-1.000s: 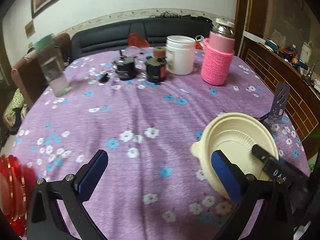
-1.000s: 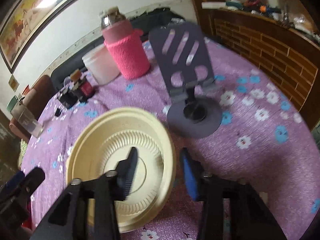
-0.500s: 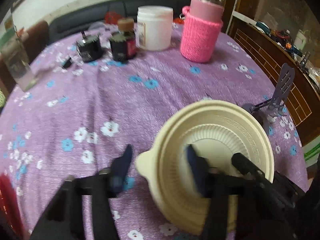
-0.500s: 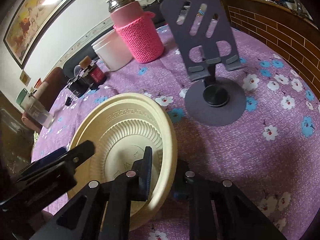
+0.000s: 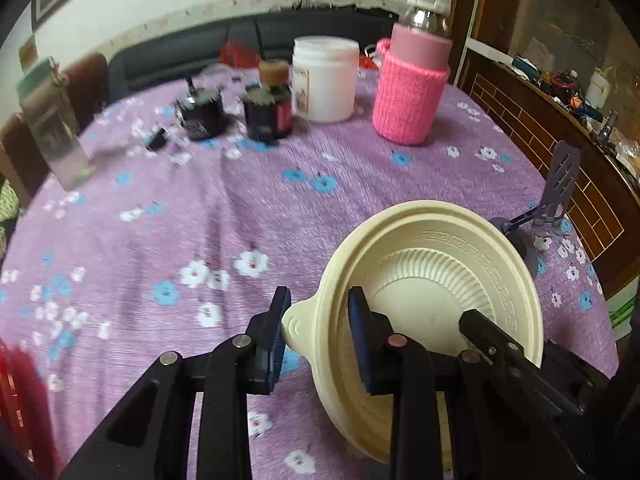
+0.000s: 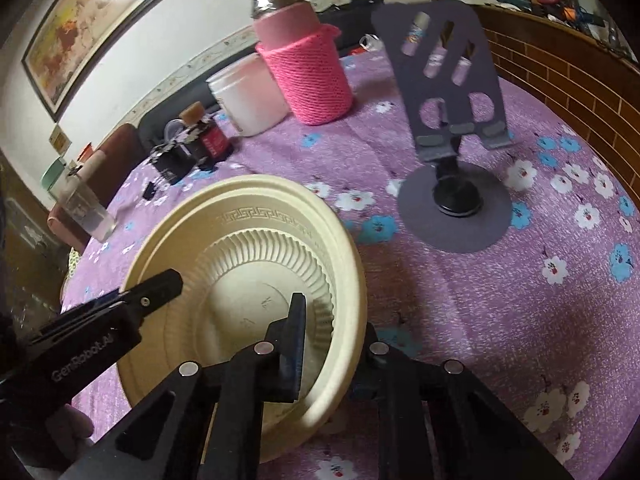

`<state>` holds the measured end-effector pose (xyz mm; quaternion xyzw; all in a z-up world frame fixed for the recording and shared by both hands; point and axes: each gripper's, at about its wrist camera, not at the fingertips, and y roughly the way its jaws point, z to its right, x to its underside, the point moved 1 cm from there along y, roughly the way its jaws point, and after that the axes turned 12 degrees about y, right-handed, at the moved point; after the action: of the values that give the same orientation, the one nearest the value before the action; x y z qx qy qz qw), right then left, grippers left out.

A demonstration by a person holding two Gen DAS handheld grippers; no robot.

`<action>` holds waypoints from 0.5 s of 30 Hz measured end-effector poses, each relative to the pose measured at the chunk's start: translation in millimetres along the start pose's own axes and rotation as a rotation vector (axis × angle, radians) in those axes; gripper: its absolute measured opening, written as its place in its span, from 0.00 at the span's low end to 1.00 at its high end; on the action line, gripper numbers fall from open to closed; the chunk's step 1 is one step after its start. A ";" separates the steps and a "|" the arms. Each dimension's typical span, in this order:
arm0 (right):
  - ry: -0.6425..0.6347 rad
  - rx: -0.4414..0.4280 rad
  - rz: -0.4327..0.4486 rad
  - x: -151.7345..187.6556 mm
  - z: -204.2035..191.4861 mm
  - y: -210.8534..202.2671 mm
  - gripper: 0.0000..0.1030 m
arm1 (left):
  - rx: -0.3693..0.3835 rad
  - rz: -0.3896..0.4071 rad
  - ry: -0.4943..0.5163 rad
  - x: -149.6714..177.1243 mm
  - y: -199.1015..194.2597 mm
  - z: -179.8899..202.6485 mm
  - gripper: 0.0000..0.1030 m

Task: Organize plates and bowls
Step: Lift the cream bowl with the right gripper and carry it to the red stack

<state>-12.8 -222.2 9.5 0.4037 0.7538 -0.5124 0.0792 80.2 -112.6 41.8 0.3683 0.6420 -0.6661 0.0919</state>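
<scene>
A cream plastic bowl (image 5: 440, 280) with a ribbed inside and a small tab handle is held tilted above the purple flowered tablecloth (image 5: 200, 220). My left gripper (image 5: 320, 336) straddles its left rim by the tab, one pad inside and one outside, closed on the rim. My right gripper (image 6: 332, 344) is shut on the bowl (image 6: 248, 256) at its right rim, one finger inside, the other outside and mostly hidden. Each gripper shows in the other's view.
At the back stand a pink knitted-sleeve jar (image 5: 412, 92), a white tub (image 5: 324, 80), two dark bottles (image 5: 268, 108) and a clear bottle (image 5: 52, 132). A grey phone stand (image 6: 452, 128) stands at the right. Red plates (image 5: 20, 408) lie at the lower left edge.
My left gripper moved right and closed from wide open onto the bowl's left rim. My right gripper closed on the right rim. The bowl now sits tilted between both.
</scene>
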 end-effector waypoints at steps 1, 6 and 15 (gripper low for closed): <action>0.001 -0.018 -0.002 1.0 -1.2 -0.6 0.15 | -0.014 0.016 0.002 1.8 -6.2 -0.6 0.26; -0.015 -0.091 -0.002 7.4 -9.9 -7.4 0.15 | -0.079 0.071 -0.007 12.2 -32.3 -5.0 0.25; -0.031 -0.208 0.012 23.0 -28.4 -26.0 0.14 | -0.146 0.144 -0.004 32.2 -79.9 -14.6 0.22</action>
<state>-37.6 -190.2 28.8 0.3897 0.7992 -0.4371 0.1354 15.2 -75.2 86.5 0.4047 0.6606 -0.6098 0.1675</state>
